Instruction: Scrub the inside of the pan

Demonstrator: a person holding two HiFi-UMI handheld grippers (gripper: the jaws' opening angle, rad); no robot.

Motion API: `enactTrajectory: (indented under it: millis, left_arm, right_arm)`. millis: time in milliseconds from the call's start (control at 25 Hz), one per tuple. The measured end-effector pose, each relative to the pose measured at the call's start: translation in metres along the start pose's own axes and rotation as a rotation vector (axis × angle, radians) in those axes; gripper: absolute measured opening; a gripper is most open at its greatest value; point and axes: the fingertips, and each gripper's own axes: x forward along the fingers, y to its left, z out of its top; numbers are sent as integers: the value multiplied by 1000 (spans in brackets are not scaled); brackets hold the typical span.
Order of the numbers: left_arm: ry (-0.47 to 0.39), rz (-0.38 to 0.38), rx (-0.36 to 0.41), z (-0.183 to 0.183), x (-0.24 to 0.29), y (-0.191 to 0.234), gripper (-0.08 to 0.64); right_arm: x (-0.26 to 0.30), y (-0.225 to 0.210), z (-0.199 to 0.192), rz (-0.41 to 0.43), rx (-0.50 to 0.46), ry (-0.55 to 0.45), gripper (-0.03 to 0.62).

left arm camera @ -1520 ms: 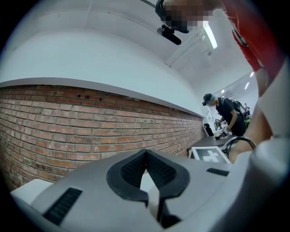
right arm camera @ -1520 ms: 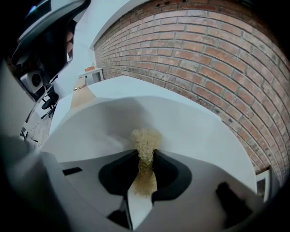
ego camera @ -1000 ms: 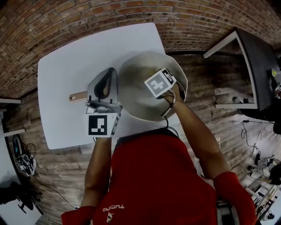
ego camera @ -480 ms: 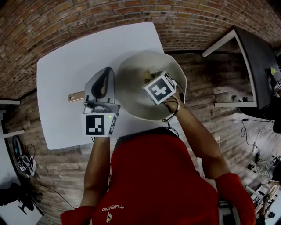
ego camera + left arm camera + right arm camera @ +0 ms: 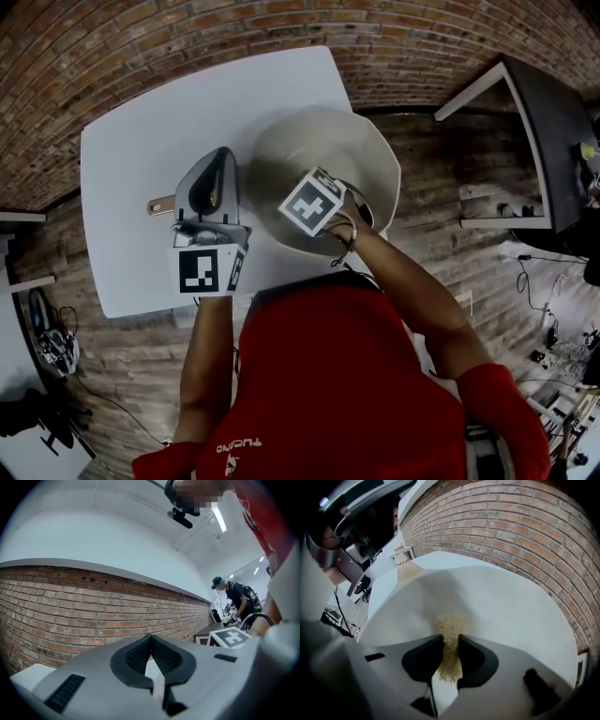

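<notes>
Since a second ago the right gripper (image 5: 451, 638) has slid across the pan (image 5: 349, 148) from its middle toward the handle side and nearer the person, its marker cube (image 5: 311, 202) now over the pan's near-left part, while the left gripper (image 5: 150, 638) has stayed put beside the pan. The pan sits on the white table (image 5: 136, 131), its pale inside facing up and its wooden handle (image 5: 164, 204) pointing away to the left. In the right gripper view the jaws are clamped on a tan, fuzzy scrubber (image 5: 450, 623), whose tuft sticks out past the fingertips and lies against the pan's smooth inner wall. The left gripper lies just left of the pan, across the handle, so that only the handle's far end shows beyond it; its own marker cube (image 5: 206, 270) is on the side nearest the person. In the left gripper view its jaws are pressed together at the tips with nothing visible between them, and whether they bear on the handle cannot be told. Beyond the pan, past the table's far edge, runs a brick wall (image 5: 70, 616). The person's red shirt (image 5: 347, 384) fills the head view on the near side of the pan.
</notes>
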Motion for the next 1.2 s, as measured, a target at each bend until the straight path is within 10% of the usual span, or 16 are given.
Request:
enactTrajectory:
  millis: [880, 1200]
  left_arm:
    - [-10, -36, -21, -4, 14, -18, 12]
    - [-6, -15, -22, -6, 11, -11, 12]
  right_arm:
    - [-36, -81, -76, -205, 45, 190, 87]
    - [-40, -18, -29, 4, 37, 36, 87]
